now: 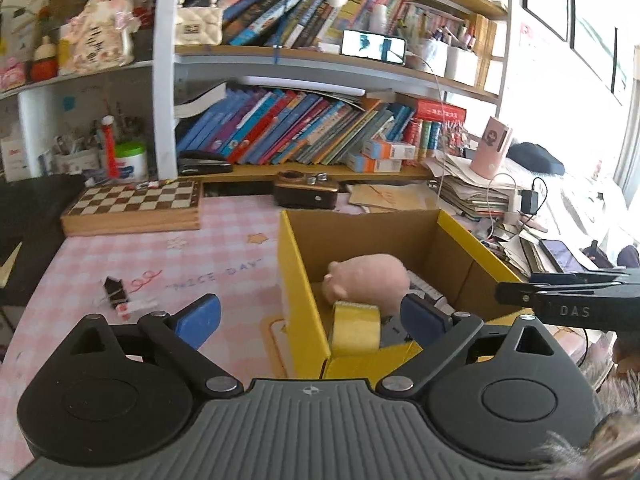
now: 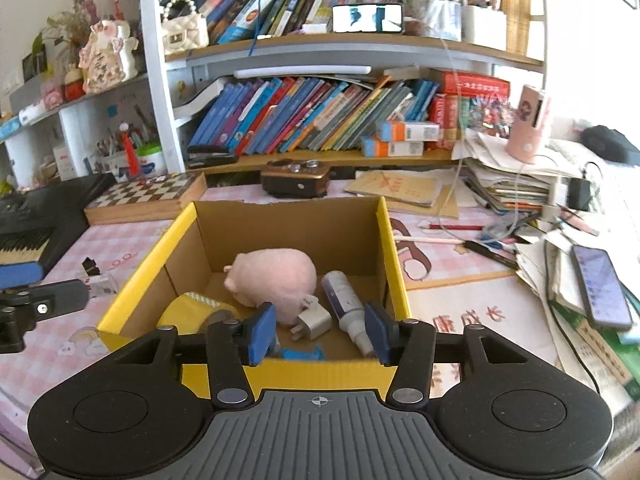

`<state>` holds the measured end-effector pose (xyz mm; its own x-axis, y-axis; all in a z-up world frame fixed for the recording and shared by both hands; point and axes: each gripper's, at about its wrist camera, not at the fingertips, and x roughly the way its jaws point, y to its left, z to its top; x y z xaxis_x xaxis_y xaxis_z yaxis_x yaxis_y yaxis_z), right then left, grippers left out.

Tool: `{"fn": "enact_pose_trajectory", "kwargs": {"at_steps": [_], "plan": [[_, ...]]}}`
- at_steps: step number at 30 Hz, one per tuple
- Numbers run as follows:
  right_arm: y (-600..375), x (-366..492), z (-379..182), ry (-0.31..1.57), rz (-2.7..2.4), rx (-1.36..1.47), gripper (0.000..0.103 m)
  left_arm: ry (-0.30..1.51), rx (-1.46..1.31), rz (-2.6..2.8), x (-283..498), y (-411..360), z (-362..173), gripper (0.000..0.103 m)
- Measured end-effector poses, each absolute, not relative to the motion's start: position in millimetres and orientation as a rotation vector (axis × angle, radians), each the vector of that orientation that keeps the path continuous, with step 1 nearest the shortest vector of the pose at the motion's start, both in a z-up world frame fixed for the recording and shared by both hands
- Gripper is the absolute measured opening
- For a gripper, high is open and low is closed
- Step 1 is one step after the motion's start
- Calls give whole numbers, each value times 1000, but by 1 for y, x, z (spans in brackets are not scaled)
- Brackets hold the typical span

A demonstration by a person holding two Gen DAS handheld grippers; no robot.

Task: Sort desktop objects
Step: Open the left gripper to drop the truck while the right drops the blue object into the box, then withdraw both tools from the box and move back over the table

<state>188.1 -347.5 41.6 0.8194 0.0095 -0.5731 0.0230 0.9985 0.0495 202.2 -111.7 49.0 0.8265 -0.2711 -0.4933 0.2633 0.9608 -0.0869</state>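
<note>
A yellow cardboard box [image 2: 390, 248] stands on the pink checked desk; it also shows in the left wrist view [image 1: 298, 276]. Inside lie a pink plush pig [image 2: 276, 276], a yellow tape roll [image 2: 192, 310], a white charger plug [image 2: 314, 320], a white spray bottle [image 2: 346, 300] and a small blue item [image 2: 304, 354]. The pig [image 1: 368, 278] and tape roll [image 1: 356, 326] show in the left wrist view. My right gripper [image 2: 320, 334] is open and empty over the box's near wall. My left gripper [image 1: 310, 316] is open and empty, astride the box's left wall. A black binder clip [image 1: 116, 292] with a small label lies left of the box.
A wooden chessboard [image 1: 136, 204] and a brown box [image 1: 306, 192] sit at the back. Piled papers, cables and a phone [image 2: 600, 286] crowd the right side. A keyboard [image 2: 28, 224] lies at the left. Bookshelves rise behind.
</note>
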Motion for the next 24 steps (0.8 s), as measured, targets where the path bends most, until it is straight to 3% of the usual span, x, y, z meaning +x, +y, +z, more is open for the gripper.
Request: {"fn": "enact_pose_trajectory", "kwargs": {"at_steps": [10,24], "plan": [[-330,145,29,636,-99,96,63,559,-21,-270,174,-83,37,98],[-274,92,14,701,-142,130,65,615,-14,-310,140,-37,25,98]]}}
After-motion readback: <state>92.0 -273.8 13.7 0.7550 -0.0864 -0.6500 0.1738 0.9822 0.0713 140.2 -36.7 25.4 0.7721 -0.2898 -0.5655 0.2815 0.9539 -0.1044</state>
